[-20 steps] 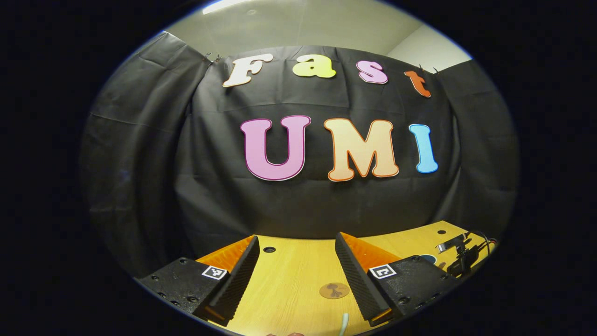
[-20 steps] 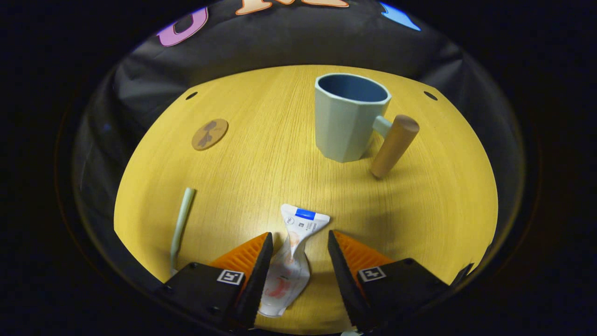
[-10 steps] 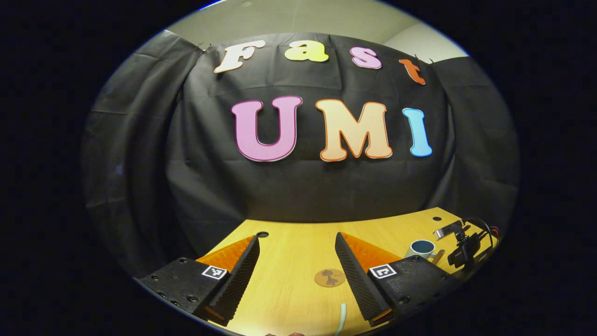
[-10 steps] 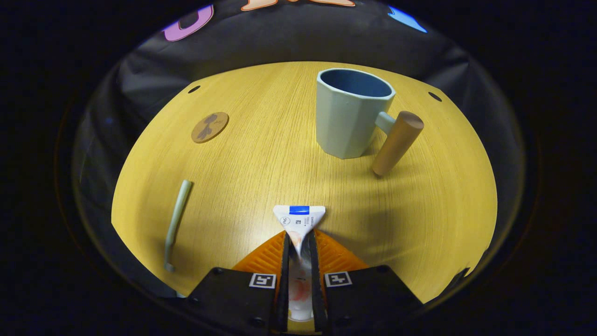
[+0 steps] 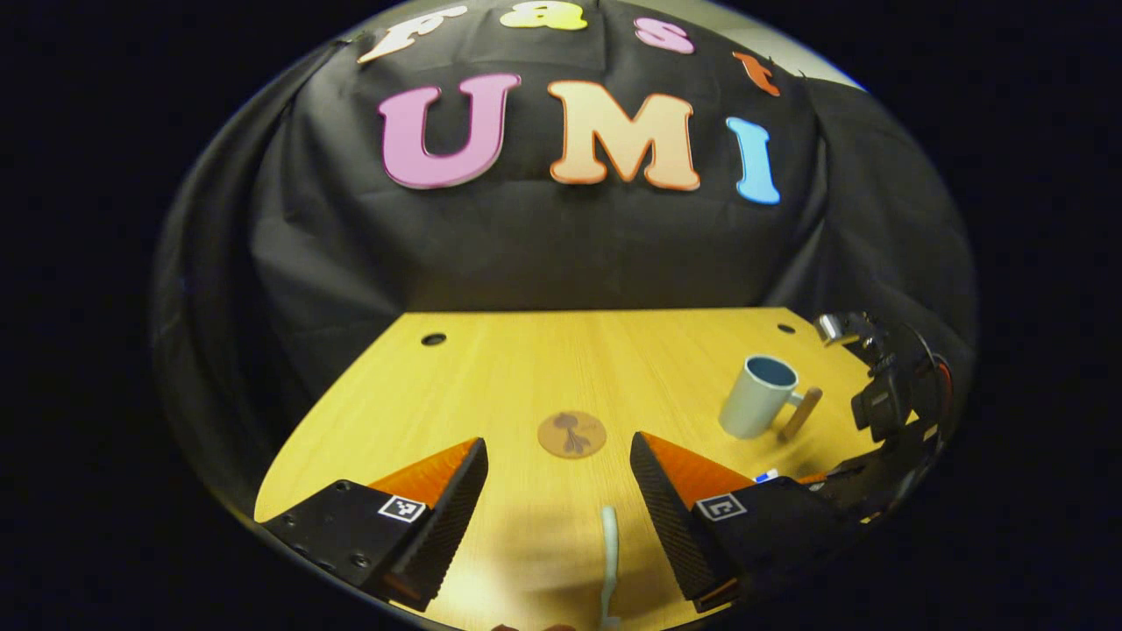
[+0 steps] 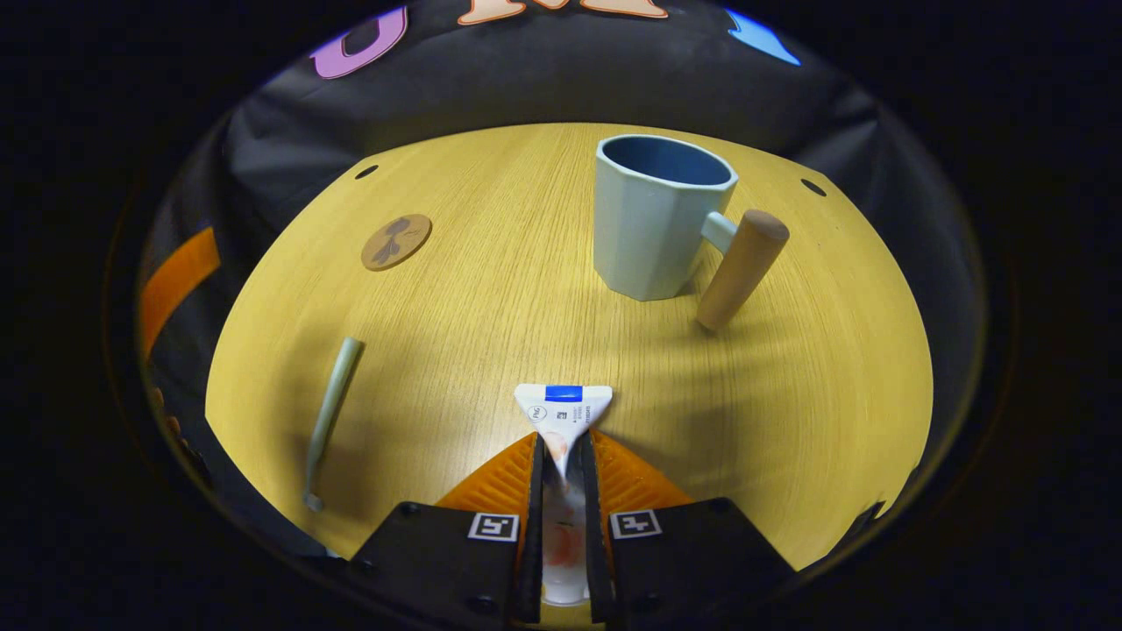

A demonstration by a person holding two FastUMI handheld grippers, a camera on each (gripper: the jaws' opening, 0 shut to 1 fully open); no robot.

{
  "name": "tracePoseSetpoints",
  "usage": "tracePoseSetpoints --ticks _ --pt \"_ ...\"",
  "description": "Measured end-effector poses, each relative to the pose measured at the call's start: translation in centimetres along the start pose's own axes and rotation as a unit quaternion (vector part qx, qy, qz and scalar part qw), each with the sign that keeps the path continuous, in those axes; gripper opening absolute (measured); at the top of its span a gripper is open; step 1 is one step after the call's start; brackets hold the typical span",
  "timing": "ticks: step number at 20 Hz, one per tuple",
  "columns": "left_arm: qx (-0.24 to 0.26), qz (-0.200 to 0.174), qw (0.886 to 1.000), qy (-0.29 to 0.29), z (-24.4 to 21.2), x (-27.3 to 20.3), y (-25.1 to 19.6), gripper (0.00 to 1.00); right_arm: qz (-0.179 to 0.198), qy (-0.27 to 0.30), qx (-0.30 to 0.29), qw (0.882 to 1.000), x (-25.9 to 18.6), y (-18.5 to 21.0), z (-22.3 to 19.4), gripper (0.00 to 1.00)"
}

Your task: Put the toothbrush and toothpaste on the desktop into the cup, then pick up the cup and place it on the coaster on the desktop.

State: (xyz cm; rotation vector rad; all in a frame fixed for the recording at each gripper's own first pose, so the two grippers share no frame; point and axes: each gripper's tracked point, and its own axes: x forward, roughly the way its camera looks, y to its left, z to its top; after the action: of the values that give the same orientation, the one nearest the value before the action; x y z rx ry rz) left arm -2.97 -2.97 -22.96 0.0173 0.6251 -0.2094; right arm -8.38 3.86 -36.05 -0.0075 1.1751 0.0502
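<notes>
In the right gripper view my right gripper [image 6: 562, 456] is shut on a white toothpaste tube [image 6: 562, 414], whose flat crimped end sticks out past the fingertips. Beyond it stands a pale blue cup [image 6: 653, 219] with a wooden handle [image 6: 742, 267]. A pale green toothbrush [image 6: 330, 408] lies on the desk to the left, and a round brown coaster [image 6: 396, 242] lies farther back. In the left gripper view my left gripper [image 5: 557, 473] is open above the desk, with the toothbrush [image 5: 608, 561] between its fingers and the coaster [image 5: 571, 434] ahead. The cup [image 5: 757, 408] and the right gripper [image 5: 885, 438] are at the right.
The yellow wooden desk [image 6: 491, 315] has small round holes near its back corners [image 5: 433, 338]. Black cloth closes the booth behind and beside it. One finger of the left gripper [image 6: 175, 276] shows at the left edge of the right gripper view.
My right gripper closed on the toothpaste tube, which lay loose between open fingers a second ago. The left gripper view tipped down, bringing much more of the desk, the cup and the toothbrush into sight.
</notes>
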Motion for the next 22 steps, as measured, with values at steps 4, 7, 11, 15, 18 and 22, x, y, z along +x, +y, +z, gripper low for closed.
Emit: tracePoseSetpoints --ticks 4,7,11,15,18,22 --pt "-0.001 -0.019 0.996 0.082 -4.6 1.4 -0.8 0.96 -0.001 -0.007 0.007 1.0 0.0 0.0 0.0 0.23" --pt "-0.015 -0.032 0.991 0.131 -7.1 2.0 -1.5 0.96 -0.003 -0.012 0.01 1.0 -0.1 0.0 0.0 0.24" --pt "-0.005 -0.045 0.982 0.184 -9.5 2.7 -2.1 0.96 -0.002 -0.015 0.019 1.0 0.0 0.1 0.0 0.23" --pt "0.0 -0.047 0.974 0.223 -11.0 2.9 -2.7 0.95 0.001 -0.014 0.022 1.0 0.0 0.1 0.0 0.24" --pt "0.022 -0.042 0.972 0.231 -11.3 3.3 -2.5 0.95 0.0 -0.014 0.02 1.0 0.0 0.0 0.0 0.23" --pt "0.04 -0.037 0.97 0.238 -11.5 3.2 -2.6 0.93 0.002 -0.014 0.021 1.0 0.0 0.0 0.0 0.23"
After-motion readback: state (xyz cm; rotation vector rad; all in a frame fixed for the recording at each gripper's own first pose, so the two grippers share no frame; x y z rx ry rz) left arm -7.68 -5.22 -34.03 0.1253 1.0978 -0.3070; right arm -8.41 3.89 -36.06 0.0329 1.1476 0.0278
